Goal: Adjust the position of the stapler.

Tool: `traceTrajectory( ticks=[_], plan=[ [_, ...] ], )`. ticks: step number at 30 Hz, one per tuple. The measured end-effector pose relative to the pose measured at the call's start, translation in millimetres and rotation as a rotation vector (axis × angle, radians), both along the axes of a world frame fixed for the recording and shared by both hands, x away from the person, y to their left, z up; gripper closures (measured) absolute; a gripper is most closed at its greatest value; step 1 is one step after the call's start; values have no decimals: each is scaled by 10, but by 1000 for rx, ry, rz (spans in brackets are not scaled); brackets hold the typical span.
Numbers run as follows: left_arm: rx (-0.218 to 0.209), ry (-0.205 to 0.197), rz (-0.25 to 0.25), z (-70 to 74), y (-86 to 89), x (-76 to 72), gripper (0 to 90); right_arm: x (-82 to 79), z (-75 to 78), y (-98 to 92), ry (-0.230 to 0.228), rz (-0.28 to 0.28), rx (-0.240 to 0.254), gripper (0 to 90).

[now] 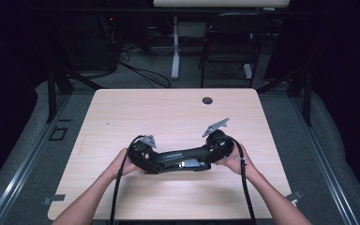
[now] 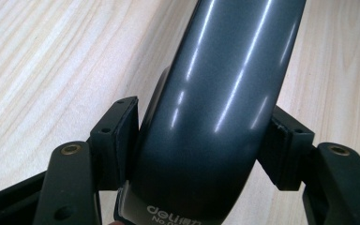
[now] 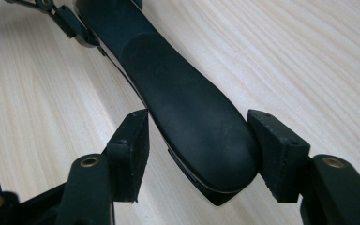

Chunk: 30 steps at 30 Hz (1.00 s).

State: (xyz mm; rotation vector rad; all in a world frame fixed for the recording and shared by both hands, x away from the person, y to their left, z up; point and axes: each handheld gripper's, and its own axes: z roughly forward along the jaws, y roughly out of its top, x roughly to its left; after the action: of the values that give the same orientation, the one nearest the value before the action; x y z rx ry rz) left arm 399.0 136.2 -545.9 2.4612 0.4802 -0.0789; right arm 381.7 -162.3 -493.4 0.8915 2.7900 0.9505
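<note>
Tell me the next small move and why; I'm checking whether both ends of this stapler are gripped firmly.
Probably close the right gripper a little more. Its jaws flank the black handle end of the stapler, but a gap shows along one pad, while the left gripper already presses both pads on the grey end.

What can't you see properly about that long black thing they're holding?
- Number on the stapler: left gripper view, cut off by the bottom edge after "No."
- Stapler's far end: right gripper view, cut off at the top edge.
- Stapler's underside: high view, hidden against the table.
- Right hand-held gripper: near pad's contact unclear; the stapler blocks it.
</note>
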Motion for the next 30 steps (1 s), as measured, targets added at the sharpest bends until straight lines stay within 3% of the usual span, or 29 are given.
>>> traceTrajectory(
  ticks=[3,4,9,10,16,17,20,21,23,25,28,29,30],
  plan=[
    [7,-4,-20,4,3,26,362,-50,-9,-9,-8,-6,8,430],
    [-13,11,-33,-6,6,37,362,-63,-7,-12,-11,-8,4,432],
    [-13,6,-32,-7,3,37,358,-92,-15,-11,-24,-14,8,434],
    [6,-8,-22,2,-1,29,356,-94,-14,-9,-24,-16,7,434],
    [8,-28,37,5,-42,-29,310,-110,-9,-1,-23,-35,7,381],
    [-8,-36,69,32,-29,-48,289,-114,-4,-18,-14,-38,28,259],
    [-34,-39,119,77,34,-72,203,-155,20,-62,-28,-64,28,191],
    [-38,-46,135,97,61,-85,159,-174,29,-85,-33,-72,31,183],
    [-54,-47,149,117,89,-102,161,-195,38,-113,-33,-72,31,176],
    [-100,-58,187,193,151,-152,145,-275,34,-191,-43,-89,31,164],
    [-114,-84,219,257,161,-189,119,-331,25,-249,-49,-95,25,167],
    [-145,-93,270,318,140,-235,104,-382,7,-304,-54,-108,21,173],
    [-157,-98,287,350,113,-266,87,-407,-1,-331,-55,-116,18,177]
  ],
)
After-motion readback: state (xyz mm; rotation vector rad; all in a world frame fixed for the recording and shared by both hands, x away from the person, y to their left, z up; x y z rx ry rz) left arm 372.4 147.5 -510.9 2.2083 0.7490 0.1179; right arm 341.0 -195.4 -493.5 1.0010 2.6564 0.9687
